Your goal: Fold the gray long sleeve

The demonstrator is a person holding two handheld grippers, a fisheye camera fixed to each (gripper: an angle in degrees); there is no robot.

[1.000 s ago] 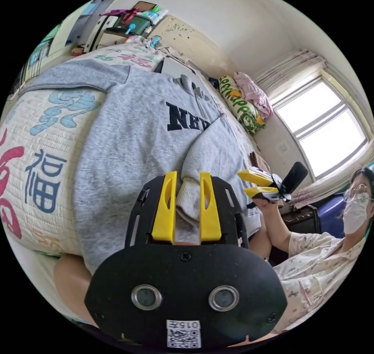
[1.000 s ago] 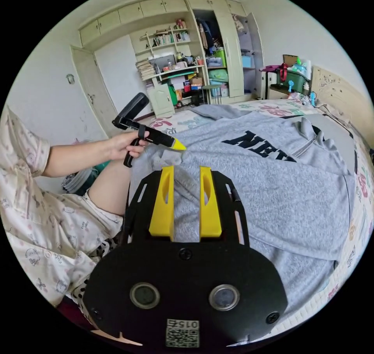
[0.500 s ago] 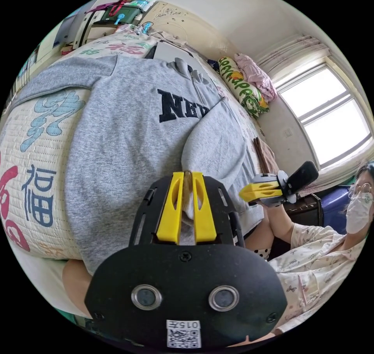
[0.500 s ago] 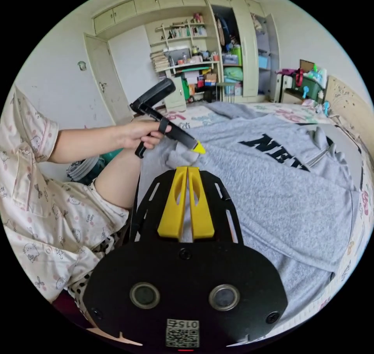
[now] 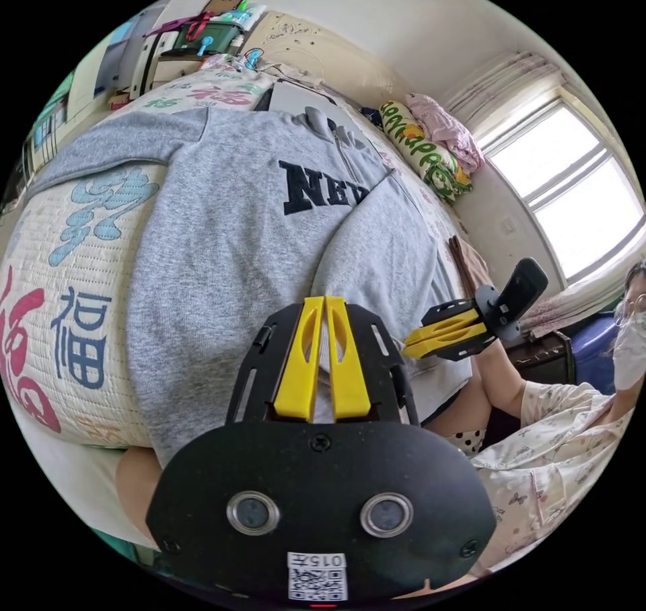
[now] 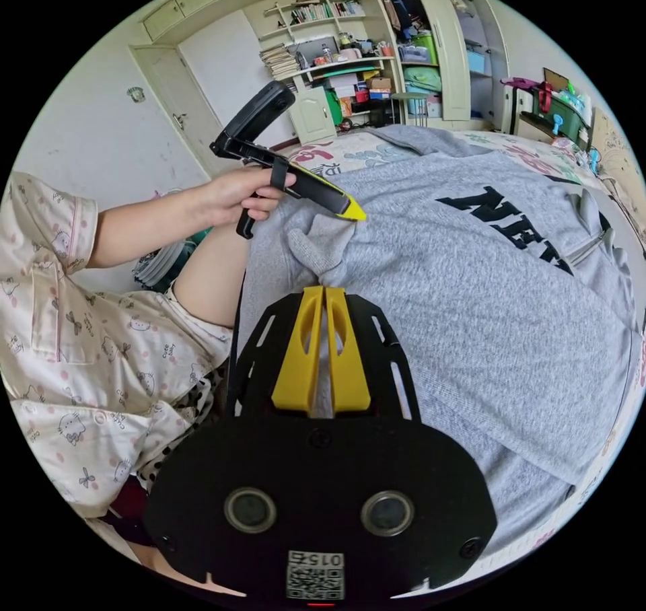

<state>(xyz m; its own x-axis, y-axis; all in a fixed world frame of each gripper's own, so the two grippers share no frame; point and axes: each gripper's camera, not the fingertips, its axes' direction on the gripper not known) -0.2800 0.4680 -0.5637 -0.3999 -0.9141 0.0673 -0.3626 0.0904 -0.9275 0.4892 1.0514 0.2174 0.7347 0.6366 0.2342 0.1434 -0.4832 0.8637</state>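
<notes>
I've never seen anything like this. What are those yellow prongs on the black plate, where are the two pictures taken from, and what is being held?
No robot here: a person holds a two-jaw tool in each hand, with a camera riding on each. The left gripper shows in its own view with its yellow jaws closed; whether they pinch cloth I can't tell. The right gripper is closed on a bunched part of the gray long sleeve, which lies spread over a patterned quilt on a bed. Each tool also appears in the other's view, gripped by a hand.

Bedroom: bed (image 5: 60,315), wardrobe (image 6: 464,39), likely home.
</notes>
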